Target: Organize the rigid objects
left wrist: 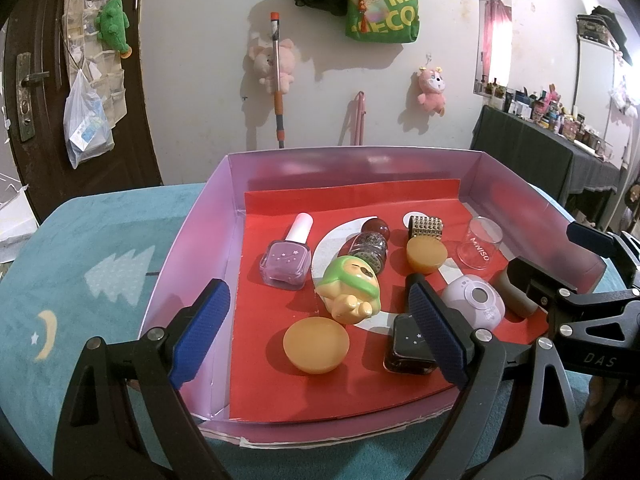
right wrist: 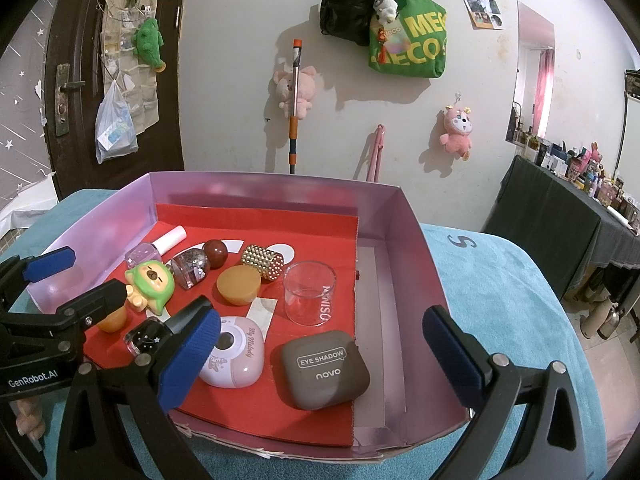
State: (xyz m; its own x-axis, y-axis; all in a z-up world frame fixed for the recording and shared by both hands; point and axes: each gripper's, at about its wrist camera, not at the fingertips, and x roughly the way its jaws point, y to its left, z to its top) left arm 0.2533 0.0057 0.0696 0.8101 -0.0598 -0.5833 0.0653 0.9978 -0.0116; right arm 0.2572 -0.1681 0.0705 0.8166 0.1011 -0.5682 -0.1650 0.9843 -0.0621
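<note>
All the small rigid things already lie inside the pink box (left wrist: 192, 240), on its red liner (left wrist: 320, 380), so the gathering looks finished and only tidying seems left, if anything. Between the spread fingers of the left gripper (left wrist: 320, 336) lie the green-hooded figurine (left wrist: 348, 288) on its side and an orange dome (left wrist: 316, 344); a black nail polish bottle (left wrist: 408, 344) sits just at its right finger, partly hidden by it. Beyond those fingertips stand the lilac nail polish bottle (left wrist: 286, 260), a glitter bottle with a dark red ball cap (left wrist: 370, 244), a second orange dome (left wrist: 426, 256), a studded gold cylinder (left wrist: 426, 226) and a clear cup (left wrist: 480, 248). The right gripper (right wrist: 320, 356) is also wide apart and holds nothing; between its fingers lie the brown eye shadow case (right wrist: 324, 368) and, touching the left finger's side, the pink camera-shaped case (right wrist: 236, 356). The bare strip along the box's right wall remains unused. Nothing lies on the teal cloth (right wrist: 520, 300) outside.
</note>
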